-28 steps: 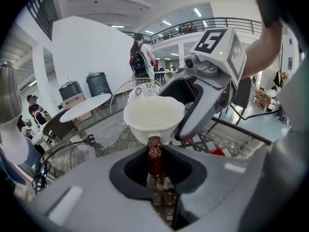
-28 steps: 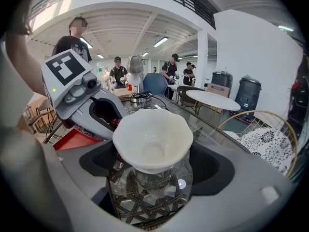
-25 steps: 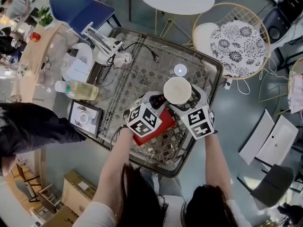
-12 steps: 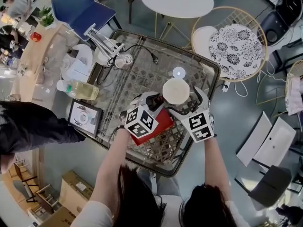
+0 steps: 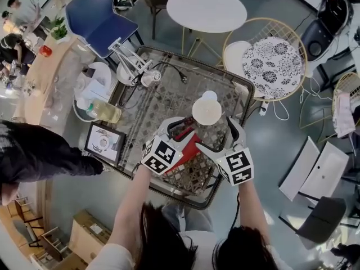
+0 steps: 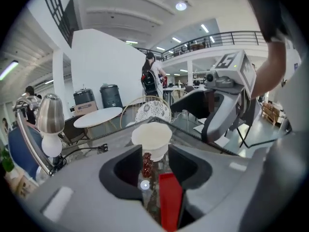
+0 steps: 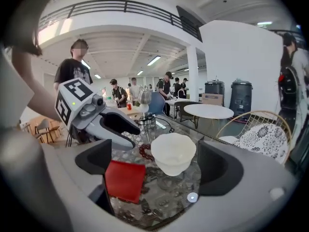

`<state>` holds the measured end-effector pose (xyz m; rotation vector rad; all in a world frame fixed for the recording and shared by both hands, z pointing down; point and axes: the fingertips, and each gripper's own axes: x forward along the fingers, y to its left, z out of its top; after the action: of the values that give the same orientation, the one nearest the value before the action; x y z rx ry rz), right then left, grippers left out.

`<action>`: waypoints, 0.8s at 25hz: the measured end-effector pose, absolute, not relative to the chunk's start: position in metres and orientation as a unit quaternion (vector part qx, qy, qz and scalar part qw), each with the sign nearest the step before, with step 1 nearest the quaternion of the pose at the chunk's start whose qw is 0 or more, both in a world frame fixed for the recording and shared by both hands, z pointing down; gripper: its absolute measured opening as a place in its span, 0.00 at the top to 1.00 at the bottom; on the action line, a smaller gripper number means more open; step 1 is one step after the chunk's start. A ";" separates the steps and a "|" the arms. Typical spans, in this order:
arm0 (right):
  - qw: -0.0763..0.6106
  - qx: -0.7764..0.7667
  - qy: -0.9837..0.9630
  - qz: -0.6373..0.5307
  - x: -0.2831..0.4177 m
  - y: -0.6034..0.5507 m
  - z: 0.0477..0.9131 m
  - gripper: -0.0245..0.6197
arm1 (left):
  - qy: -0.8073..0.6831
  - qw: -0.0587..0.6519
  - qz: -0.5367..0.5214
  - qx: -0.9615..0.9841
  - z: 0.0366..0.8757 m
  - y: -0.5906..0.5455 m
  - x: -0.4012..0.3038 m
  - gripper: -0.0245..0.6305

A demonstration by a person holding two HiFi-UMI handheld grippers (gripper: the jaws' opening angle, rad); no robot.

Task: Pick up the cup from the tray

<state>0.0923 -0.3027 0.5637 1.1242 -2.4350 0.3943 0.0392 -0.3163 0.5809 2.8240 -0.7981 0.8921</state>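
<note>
- Two grippers hovered over the glass table (image 5: 163,97), neither holding anything.
- Left gripper (image 6: 150,153) had its jaws wide apart, with only an edge of the red tray (image 5: 190,142) low between them.
- Right gripper (image 7: 157,161) gaped too, the white cup (image 7: 173,152) between its jaws, untouched.
- Cup stood upright on the glass, just beside the tray, not on it.
- Around the table stood a round white table (image 5: 206,9), a blue chair (image 5: 98,18) and a wire chair (image 5: 269,59), with people (image 7: 118,81) in the bright hall behind.

Blue chair (image 5: 104,18), round white table (image 5: 206,9), patterned cushion (image 5: 271,61), bottle (image 5: 104,111), framed picture (image 5: 104,142).
</note>
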 end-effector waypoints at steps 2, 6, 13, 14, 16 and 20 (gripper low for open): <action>0.184 0.408 -0.881 0.156 0.087 -0.296 0.546 0.13 | -0.269 0.046 0.265 0.925 0.566 -0.306 0.041 0.73; 0.158 0.420 -0.879 0.162 0.083 -0.283 0.511 0.36 | -0.295 0.061 0.227 0.926 0.535 -0.290 0.037 0.73; 0.099 0.472 -0.859 0.172 0.081 -0.245 0.458 0.92 | -0.305 0.084 0.157 0.935 0.474 -0.252 0.019 0.77; 0.101 0.471 -0.859 0.172 0.079 -0.235 0.455 0.92 | -0.303 0.083 0.155 0.936 0.470 -0.243 0.019 0.77; 0.110 0.469 -0.863 0.153 0.075 -0.227 0.445 0.92 | -0.306 0.070 0.146 0.938 0.457 -0.237 0.020 0.77; 0.126 0.472 -0.864 0.125 0.064 -0.206 0.429 0.93 | -0.314 0.063 0.114 0.940 0.435 -0.216 0.022 0.88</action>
<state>0.0637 -0.2065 0.4291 1.3737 -2.5145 0.3651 0.0220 -0.2159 0.4351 2.8421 -0.9494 0.3432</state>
